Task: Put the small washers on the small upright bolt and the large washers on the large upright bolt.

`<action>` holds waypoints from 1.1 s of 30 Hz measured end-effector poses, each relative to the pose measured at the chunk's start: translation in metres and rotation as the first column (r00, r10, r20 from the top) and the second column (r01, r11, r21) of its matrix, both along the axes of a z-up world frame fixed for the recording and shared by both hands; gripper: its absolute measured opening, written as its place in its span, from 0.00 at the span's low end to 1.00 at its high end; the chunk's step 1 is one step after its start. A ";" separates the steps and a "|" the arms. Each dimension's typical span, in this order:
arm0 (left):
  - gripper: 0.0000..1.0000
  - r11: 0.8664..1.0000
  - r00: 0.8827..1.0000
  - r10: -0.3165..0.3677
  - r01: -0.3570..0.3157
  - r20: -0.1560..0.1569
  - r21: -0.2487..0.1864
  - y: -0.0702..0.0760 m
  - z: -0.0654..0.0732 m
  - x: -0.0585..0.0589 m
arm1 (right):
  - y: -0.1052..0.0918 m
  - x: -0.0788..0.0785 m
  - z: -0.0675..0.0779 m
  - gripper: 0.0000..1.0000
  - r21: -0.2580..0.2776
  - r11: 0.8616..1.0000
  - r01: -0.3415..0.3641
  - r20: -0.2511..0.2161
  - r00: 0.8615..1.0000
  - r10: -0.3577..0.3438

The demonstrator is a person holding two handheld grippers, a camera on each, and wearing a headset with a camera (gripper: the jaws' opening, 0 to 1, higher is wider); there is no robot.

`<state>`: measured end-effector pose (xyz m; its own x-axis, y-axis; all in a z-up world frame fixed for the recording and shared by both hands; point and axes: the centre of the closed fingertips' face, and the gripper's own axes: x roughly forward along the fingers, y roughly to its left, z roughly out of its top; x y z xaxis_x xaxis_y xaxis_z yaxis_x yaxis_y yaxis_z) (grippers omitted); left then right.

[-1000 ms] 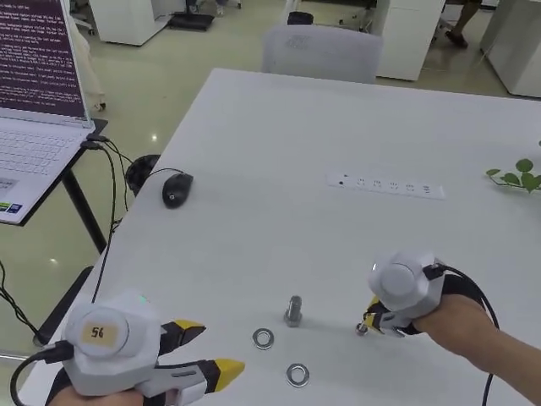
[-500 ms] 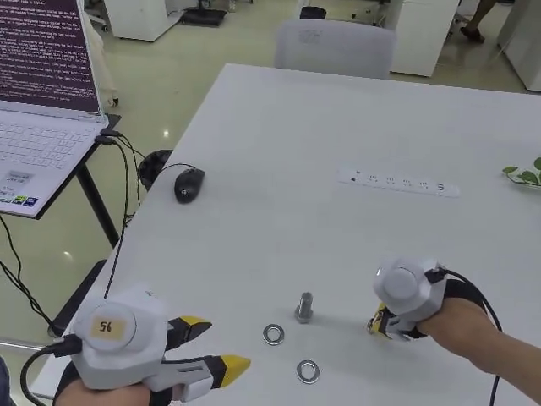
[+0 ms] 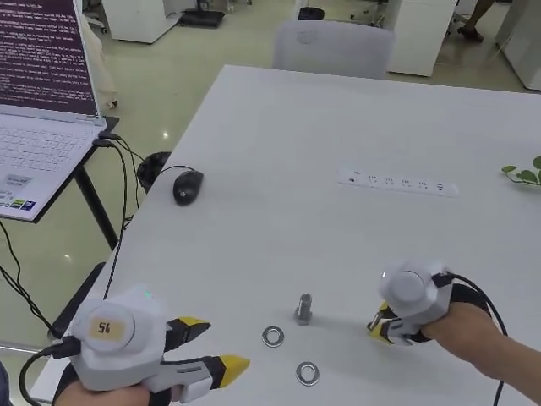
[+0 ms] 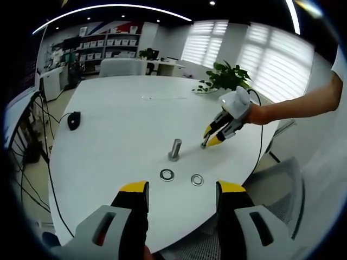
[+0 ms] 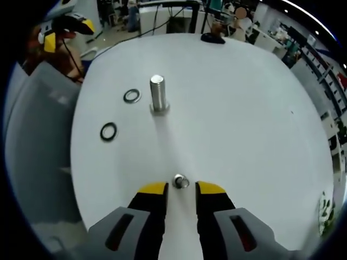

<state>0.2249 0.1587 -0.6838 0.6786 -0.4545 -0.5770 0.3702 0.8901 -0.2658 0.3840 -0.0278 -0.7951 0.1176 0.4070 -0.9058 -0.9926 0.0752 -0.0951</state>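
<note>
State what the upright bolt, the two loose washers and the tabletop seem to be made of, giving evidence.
Upright bolt: likely steel, silver-grey with a soft sheen. Washer nearer the bolt and farther washer: probably plated metal, thin grey rings catching light. Tabletop: smooth matte white, perhaps laminate; uncertain.

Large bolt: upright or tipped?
Upright. The large bolt stands head-down on the table, shank pointing up, bare; two washers lie flat beside it.

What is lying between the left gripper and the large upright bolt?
Two washers lie flat on the table, seen in the left gripper view.
</note>
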 end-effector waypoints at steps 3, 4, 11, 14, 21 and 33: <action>0.48 1.000 1.000 -0.006 0.006 0.002 0.001 -0.002 0.000 0.001 | -0.005 -0.002 0.010 0.22 0.027 1.000 0.011 0.020 1.000 -0.012; 0.48 1.000 1.000 -0.006 0.006 0.003 0.000 -0.003 0.001 0.001 | -0.006 -0.003 0.013 0.22 0.034 0.999 0.012 0.028 1.000 -0.013; 0.48 1.000 1.000 -0.016 0.016 0.006 -0.004 -0.008 0.000 0.002 | -0.015 -0.021 0.030 0.25 0.118 0.992 0.046 0.016 0.999 -0.048; 0.48 1.000 1.000 -0.021 0.021 0.007 -0.005 -0.010 0.000 0.003 | -0.020 -0.036 0.033 0.25 0.127 0.991 0.031 0.024 0.999 -0.034; 0.49 1.000 1.000 -0.029 0.029 0.010 -0.003 -0.013 -0.001 0.006 | -0.012 -0.074 0.024 0.27 0.147 0.989 -0.007 -0.020 1.000 0.010; 0.50 1.000 0.999 -0.027 0.027 0.017 0.015 -0.011 0.002 0.008 | 0.017 -0.108 -0.003 0.27 0.105 0.988 -0.112 -0.051 0.992 0.117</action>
<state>0.2329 0.1475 -0.6818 0.6760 -0.4642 -0.5723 0.3986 0.8836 -0.2459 0.2757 -0.0107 -0.7977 0.0147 0.5054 -0.8627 -0.9988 -0.0328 -0.0362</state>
